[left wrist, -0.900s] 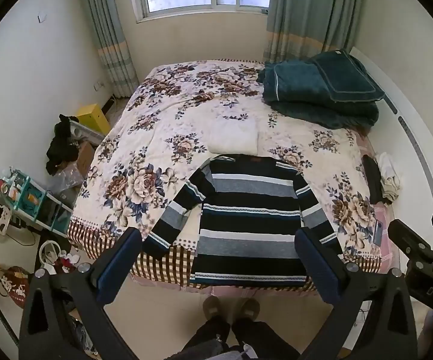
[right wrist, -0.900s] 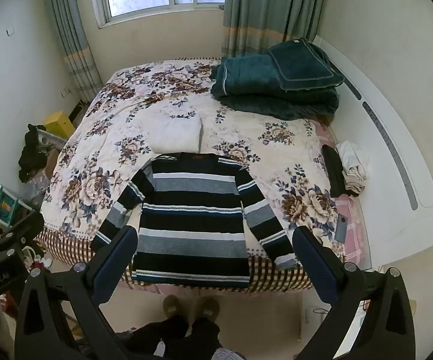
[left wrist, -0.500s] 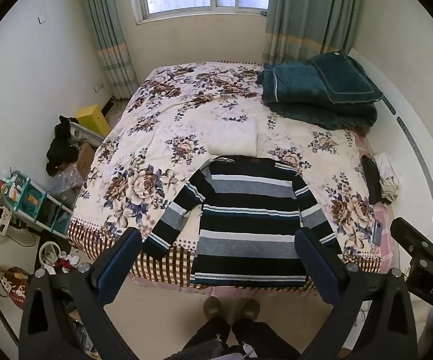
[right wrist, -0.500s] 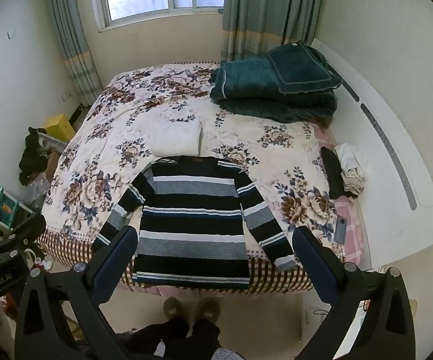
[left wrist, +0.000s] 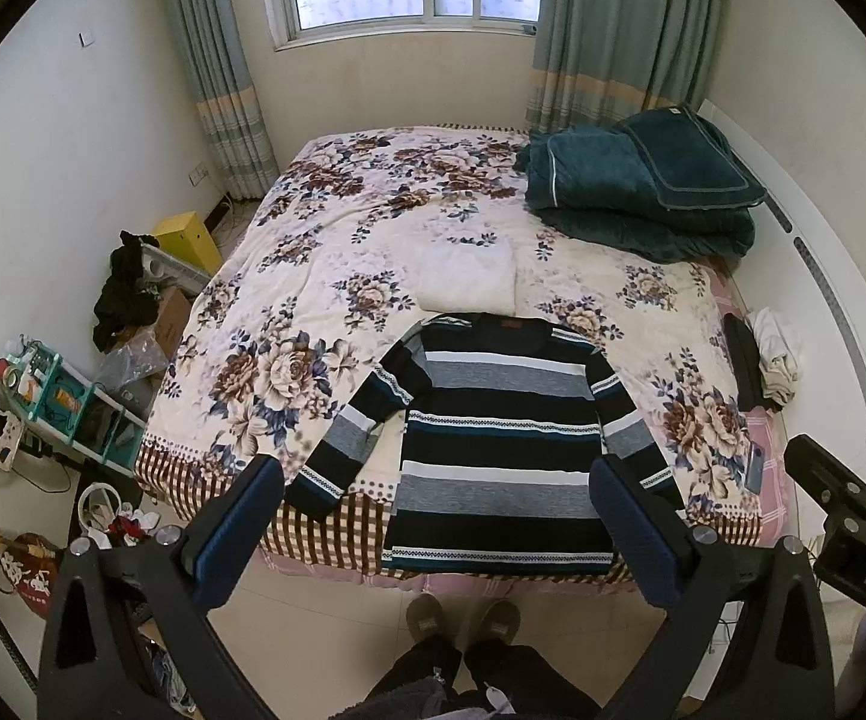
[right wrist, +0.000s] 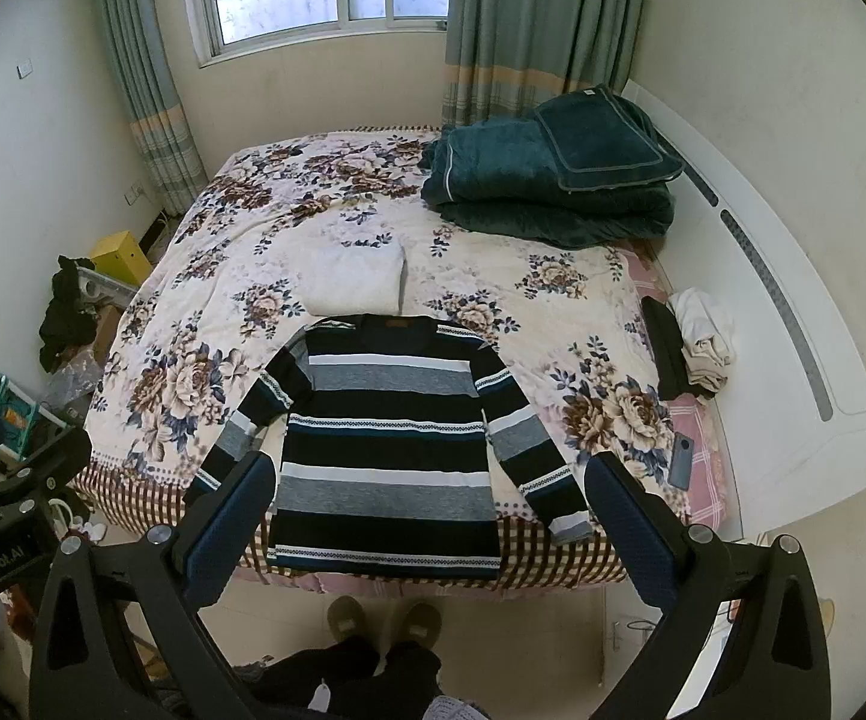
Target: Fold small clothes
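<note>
Left wrist view looks down over a bed with a floral cover that fills most of the room, its near edge running along the tiled floor where the person's slippered feet stand just short of it. On the far right corner of the bed sits a folded dark teal blanket, close to the white headboard. The striped sweater lies flat, front up, at the near edge of the bed, sleeves spread outward; its hem hangs slightly past the mattress edge and the floral cover around it is open on both sides. Just beyond its collar rests a folded white cloth. Clutter fills the floor strip by the left wall, including a teal rack and a yellow box. A phone lies near the bed's right edge. The left tool hangs above the floor with jaws spread wide, grasping nothing; the right tool is likewise released and empty, above the sweater's hem.
</note>
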The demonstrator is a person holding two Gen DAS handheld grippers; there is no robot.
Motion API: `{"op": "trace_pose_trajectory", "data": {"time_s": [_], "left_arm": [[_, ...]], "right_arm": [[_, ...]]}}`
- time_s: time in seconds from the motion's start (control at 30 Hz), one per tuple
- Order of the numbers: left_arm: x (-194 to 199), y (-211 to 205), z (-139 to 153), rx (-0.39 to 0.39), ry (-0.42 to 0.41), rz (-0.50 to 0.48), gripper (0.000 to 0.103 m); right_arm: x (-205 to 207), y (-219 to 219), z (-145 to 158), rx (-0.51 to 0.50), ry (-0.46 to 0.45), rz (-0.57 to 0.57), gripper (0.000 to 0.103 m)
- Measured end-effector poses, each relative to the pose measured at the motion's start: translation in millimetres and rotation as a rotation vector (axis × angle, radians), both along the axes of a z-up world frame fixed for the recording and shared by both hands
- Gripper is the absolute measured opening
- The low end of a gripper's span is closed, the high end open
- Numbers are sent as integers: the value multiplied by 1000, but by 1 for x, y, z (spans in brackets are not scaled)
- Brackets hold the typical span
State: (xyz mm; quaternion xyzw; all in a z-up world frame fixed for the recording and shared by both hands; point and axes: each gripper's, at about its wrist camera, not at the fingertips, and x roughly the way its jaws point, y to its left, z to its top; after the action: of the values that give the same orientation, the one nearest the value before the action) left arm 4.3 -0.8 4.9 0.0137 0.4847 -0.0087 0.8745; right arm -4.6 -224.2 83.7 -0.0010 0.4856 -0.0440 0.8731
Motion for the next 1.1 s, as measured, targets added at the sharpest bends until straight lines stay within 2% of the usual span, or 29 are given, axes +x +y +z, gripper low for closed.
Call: {"op": "trace_pose_trajectory", "data": {"time_s": [0.1, 0.73, 1.1], "left_arm": [[0, 0, 1, 0, 0, -1, 103], [1, 5, 8, -5, -9, 0, 103], [15, 8, 19, -4, -14, -2, 103]], "right_arm": [[-9, 5, 1, -1, -13, 2, 103], [-4, 4, 3, -1, -19, 3, 103], [0, 5, 6, -1, -22, 1, 103]]}}
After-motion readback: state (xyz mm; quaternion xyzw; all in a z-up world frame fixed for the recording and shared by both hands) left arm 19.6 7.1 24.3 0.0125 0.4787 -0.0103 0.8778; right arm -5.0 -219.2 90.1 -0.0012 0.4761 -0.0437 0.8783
